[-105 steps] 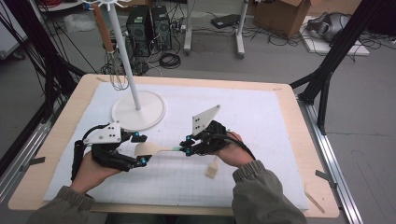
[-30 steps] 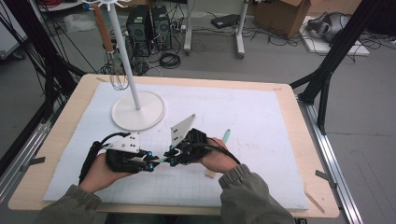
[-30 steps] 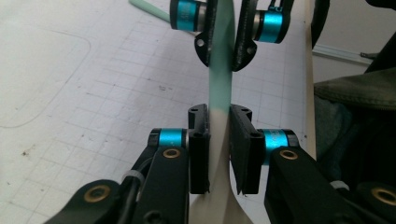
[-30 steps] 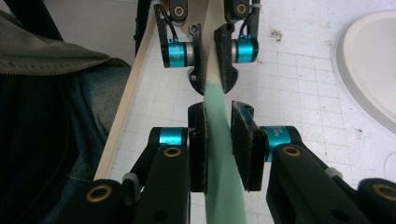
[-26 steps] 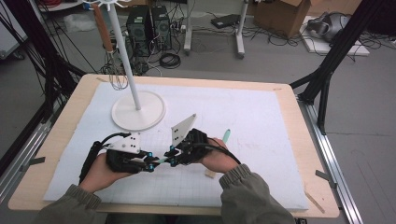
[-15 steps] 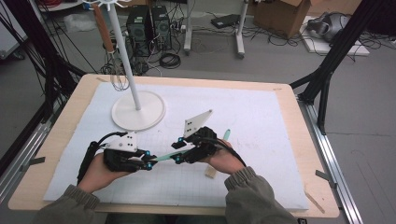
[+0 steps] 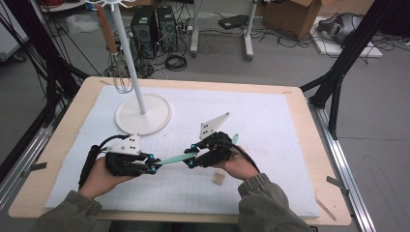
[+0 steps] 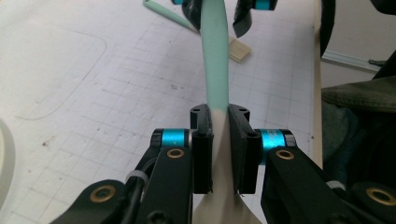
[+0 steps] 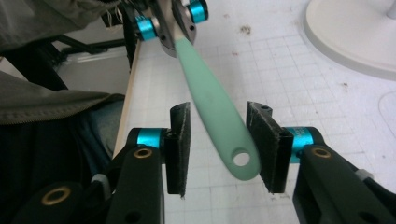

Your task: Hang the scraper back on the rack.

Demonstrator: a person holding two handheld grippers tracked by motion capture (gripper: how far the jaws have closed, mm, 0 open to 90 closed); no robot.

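A spatula with a mint-green handle [image 7: 171, 158] and a cream blade hangs level just above the white mat. My left gripper [image 7: 151, 167] is shut on it where the blade meets the handle [image 8: 215, 56], its pads [image 8: 202, 154] tight on both sides. My right gripper [image 7: 191, 155] faces it from the right. Its jaws straddle the handle's rounded end with the hanging hole [image 9: 240, 158]. They have just been closing with the handle between them, and a gap shows beside the left pad [image 9: 180, 144]. The left gripper [image 9: 173, 23] appears far off in the right gripper view.
A white stand with a round base [image 7: 143, 114] rises at the back left, with a whisk [image 7: 123, 82] hanging from it. A second mint-green handle [image 7: 235, 138] lies behind my right hand. A small wooden block [image 7: 219, 178] lies on the mat by the right wrist.
My right gripper slid right along the handle, away from the left gripper, and its jaws stand wider around the handle's end. The left gripper kept still with the spatula.
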